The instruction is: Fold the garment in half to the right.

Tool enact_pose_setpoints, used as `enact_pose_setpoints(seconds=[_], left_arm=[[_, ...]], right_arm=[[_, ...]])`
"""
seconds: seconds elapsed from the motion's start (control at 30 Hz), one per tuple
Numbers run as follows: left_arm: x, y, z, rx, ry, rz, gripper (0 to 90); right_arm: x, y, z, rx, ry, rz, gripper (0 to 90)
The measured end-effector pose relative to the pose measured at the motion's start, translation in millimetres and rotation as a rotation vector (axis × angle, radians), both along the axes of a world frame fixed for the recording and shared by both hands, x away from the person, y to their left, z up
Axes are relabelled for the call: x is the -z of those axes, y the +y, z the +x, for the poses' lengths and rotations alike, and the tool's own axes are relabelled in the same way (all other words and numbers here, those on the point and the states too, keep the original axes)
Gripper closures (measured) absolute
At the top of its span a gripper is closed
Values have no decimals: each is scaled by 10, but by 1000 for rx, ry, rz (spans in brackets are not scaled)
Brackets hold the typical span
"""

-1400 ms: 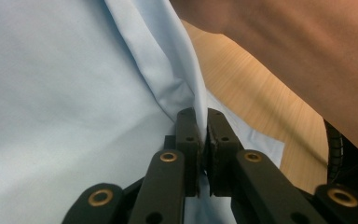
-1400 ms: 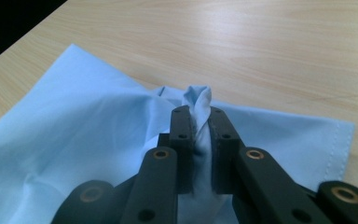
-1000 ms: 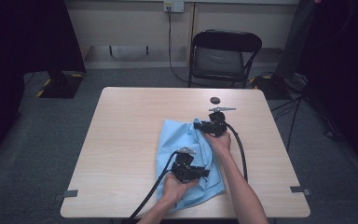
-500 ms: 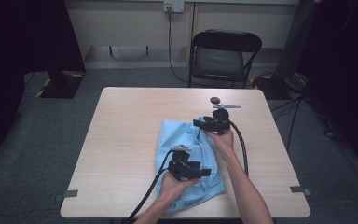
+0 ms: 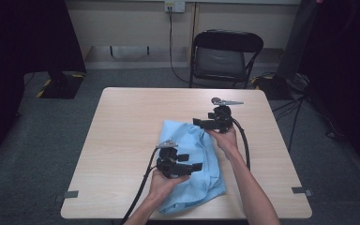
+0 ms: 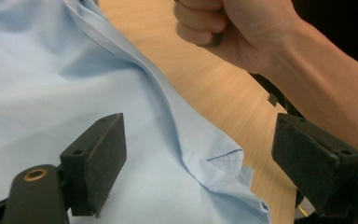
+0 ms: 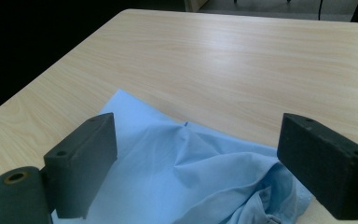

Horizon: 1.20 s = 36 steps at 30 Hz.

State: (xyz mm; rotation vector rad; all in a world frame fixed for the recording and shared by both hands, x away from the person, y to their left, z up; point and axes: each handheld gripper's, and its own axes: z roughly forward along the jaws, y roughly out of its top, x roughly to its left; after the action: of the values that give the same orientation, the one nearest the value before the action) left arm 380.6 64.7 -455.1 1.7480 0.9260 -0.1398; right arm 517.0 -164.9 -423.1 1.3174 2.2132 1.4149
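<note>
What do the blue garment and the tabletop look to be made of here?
Light blue garment: thin woven cloth, probably cotton, matte; it creases softly and shows a stitched hem. Pale rectangular tabletop: wood-grain laminate or veneer by its streaks, smooth with a slight sheen.

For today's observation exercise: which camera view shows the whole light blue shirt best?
The high view: the whole blue shirt lies rumpled on the table, outline visible. The left gripper view gives a close-up of one edge and fold; the right gripper view shows its crumpled end between open jaws.
</note>
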Motion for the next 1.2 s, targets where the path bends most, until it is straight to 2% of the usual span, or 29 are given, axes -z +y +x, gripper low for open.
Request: enact_pose_setpoints(seconds=[0.17, 0.33, 0.5, 0.63, 0.73, 0.8, 0.87, 1.0, 1.17, 1.2], left_arm=[[-65, 242, -8, -40, -27, 20, 187], [-121, 510, -8, -97, -43, -2, 207], [-180, 738, 17, -160, -63, 17, 230], [-257, 921, 83, -215, -86, 38, 258], [-315, 987, 201, -255, -115, 106, 282], [-328, 991, 309, -289, -132, 153, 283], [-317, 1004, 441, -292, -120, 137, 308], [-324, 984, 698, -304, -140, 157, 353], [-346, 910, 995, -314, -133, 195, 364], [-328, 901, 1047, -324, -126, 180, 363]], right_arm=[[-83, -35, -46, 9, -12, 0, 110], [-173, -96, -93, 18, -26, -6, 101], [-235, -155, -130, 20, -30, -6, 92], [-238, -185, -158, 10, -19, -30, 89], [-202, -224, -155, 25, -24, -33, 102], [-149, -236, -125, 30, -18, -48, 147], [-76, -223, -106, 39, -17, -67, 153], [75, -202, -55, 39, -2, -62, 199], [178, -244, 47, 68, 4, -36, 251], [193, -257, 63, 75, 7, -26, 261]])
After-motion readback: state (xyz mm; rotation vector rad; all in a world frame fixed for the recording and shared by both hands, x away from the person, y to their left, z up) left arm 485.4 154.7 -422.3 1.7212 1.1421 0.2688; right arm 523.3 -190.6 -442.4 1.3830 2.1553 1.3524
